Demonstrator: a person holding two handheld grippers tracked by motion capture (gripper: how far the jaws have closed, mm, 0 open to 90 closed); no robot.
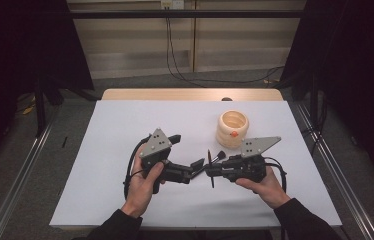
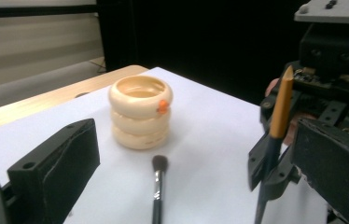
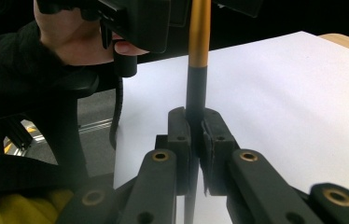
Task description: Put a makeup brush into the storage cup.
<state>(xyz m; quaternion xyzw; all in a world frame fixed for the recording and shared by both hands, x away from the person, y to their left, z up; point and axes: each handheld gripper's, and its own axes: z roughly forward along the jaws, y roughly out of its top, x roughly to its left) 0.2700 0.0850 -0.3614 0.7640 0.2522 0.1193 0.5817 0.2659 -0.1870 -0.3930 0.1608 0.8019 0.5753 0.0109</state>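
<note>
Right gripper point(image 3: 195, 135) has its jaws clamped on the pencil point(image 3: 197, 46), left gripper point(image 2: 196, 163) hangs wide open and empty, so carry it upright and drop it tip-first into the holder point(image 1: 233, 129).

Honestly there's nothing to read here, no letters, numbers, logos or labels anywhere. The stacked cream rings point(image 1: 233, 129) are plain apart from an orange dot, the pencil point(image 3: 197, 56) has no print on its gold and black shaft, and the desk point(image 1: 125, 130) cover is blank white.
</note>
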